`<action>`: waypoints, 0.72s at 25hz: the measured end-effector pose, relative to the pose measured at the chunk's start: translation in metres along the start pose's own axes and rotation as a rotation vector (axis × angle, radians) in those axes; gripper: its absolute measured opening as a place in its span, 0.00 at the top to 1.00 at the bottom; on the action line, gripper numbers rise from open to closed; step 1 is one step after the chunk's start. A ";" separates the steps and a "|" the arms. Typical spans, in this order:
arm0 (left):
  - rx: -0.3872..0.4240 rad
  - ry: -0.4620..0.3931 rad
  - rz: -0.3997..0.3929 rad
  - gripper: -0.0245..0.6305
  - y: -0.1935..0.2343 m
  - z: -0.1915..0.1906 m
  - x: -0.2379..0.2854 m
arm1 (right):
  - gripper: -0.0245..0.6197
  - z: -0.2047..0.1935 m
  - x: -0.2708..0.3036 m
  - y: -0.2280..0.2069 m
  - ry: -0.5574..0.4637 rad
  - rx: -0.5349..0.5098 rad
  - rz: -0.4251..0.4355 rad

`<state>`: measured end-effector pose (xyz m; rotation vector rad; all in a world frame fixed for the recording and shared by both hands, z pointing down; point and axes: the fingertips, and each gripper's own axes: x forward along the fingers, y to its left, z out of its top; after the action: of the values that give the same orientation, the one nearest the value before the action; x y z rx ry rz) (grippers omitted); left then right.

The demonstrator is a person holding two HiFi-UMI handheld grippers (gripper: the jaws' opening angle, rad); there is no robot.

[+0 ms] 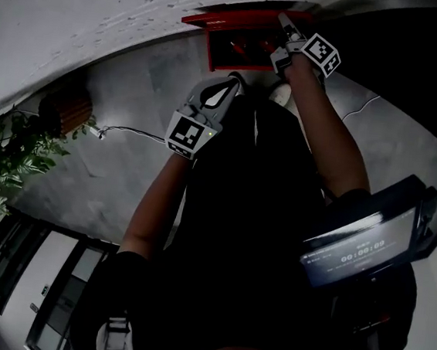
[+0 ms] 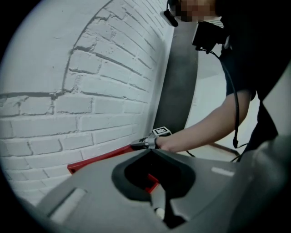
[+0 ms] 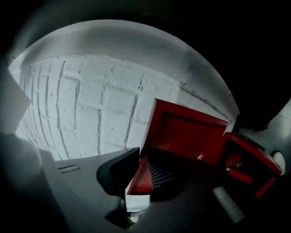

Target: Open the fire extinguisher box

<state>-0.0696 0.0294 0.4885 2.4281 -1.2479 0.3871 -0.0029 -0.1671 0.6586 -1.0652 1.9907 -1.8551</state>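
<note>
The red fire extinguisher box (image 1: 239,50) stands on the floor against a white brick wall (image 1: 81,8), its lid (image 1: 235,18) lifted up towards the wall. My right gripper (image 1: 283,22) reaches the lid's right end. In the right gripper view the lid (image 3: 182,132) has its near edge between the jaws of the right gripper (image 3: 141,170), pads on both sides of it. Red parts inside the box (image 3: 248,166) show to the right. My left gripper (image 1: 229,86) hangs short of the box, jaws together and holding nothing; its own view shows the lid (image 2: 104,157) and the right gripper (image 2: 138,145) ahead.
A leafy plant (image 1: 2,163) stands at the left by a brown pot. A cable (image 1: 122,131) lies on the grey floor. A screen device (image 1: 359,243) hangs at the person's right side. A dark grey pillar (image 2: 179,68) adjoins the brick wall.
</note>
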 end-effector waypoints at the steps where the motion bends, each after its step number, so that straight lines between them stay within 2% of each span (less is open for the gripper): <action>1: -0.005 -0.005 0.010 0.96 0.002 0.001 -0.002 | 0.87 0.003 0.004 0.000 0.000 -0.007 -0.004; 7: -0.006 -0.050 0.053 0.96 0.013 0.016 -0.008 | 0.87 0.017 0.020 -0.005 -0.001 -0.031 -0.020; 11: -0.005 -0.066 0.070 0.96 0.019 0.022 -0.012 | 0.87 0.012 0.016 0.005 0.031 -0.072 -0.014; 14: -0.020 -0.084 0.072 0.96 0.020 0.030 -0.016 | 0.88 -0.001 -0.003 0.041 0.093 -0.204 0.039; 18: -0.020 -0.122 0.035 0.96 0.010 0.054 -0.027 | 0.94 -0.022 -0.048 0.117 0.183 -0.483 0.177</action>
<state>-0.0893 0.0191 0.4320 2.4477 -1.3398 0.2375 -0.0233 -0.1273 0.5380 -0.8068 2.6303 -1.4630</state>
